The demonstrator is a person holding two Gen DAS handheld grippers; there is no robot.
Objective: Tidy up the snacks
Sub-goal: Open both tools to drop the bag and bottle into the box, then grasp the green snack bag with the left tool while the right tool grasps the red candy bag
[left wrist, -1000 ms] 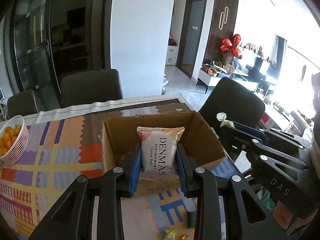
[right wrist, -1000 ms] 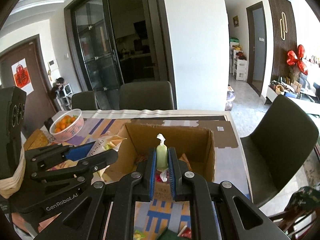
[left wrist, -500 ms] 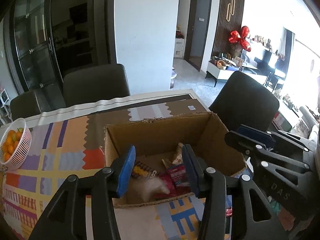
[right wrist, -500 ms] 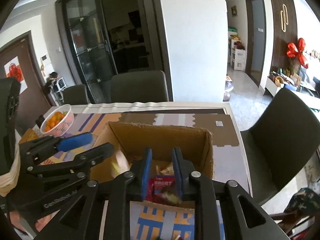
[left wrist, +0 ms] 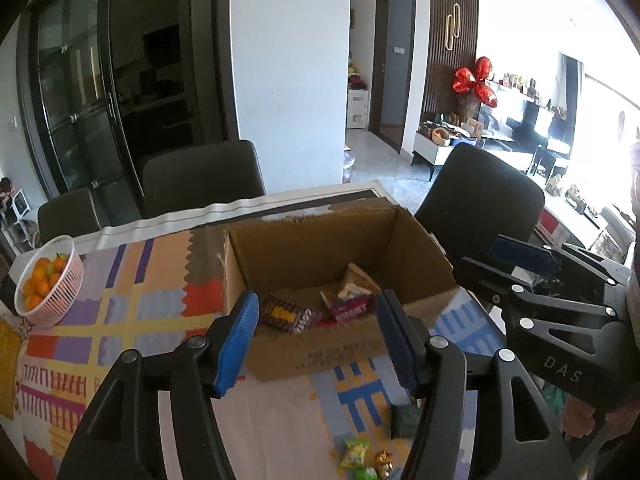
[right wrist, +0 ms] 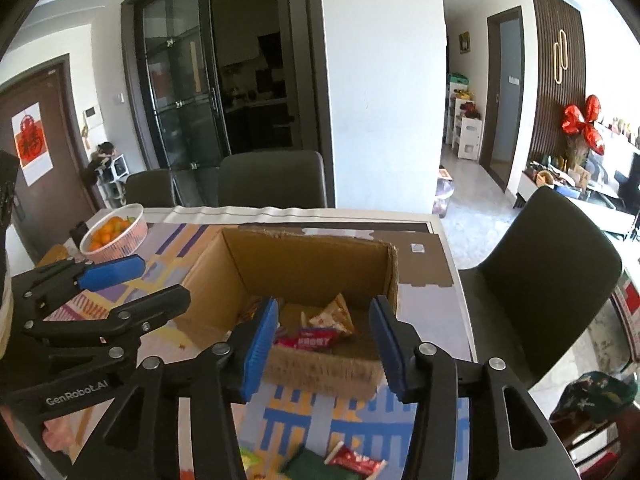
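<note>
Both jaws wide apart, empty: left gripper (left wrist: 318, 330) and right gripper (right wrist: 324, 340) at near rim of cardboard box (left wrist: 316, 240), frame center. Snack packets (right wrist: 320, 332) on box floor, more loose ones (left wrist: 362, 454) on patterned tablecloth (left wrist: 132, 304) at bottom edge. Fruit bowl (left wrist: 50, 280) mid-left, dark chairs (right wrist: 272, 178) behind table.

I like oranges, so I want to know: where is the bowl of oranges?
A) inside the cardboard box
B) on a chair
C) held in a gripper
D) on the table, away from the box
D: the bowl of oranges stands on the patterned table, well off to the side of the cardboard box, and both the left gripper and the right gripper are open and hold nothing.
</note>
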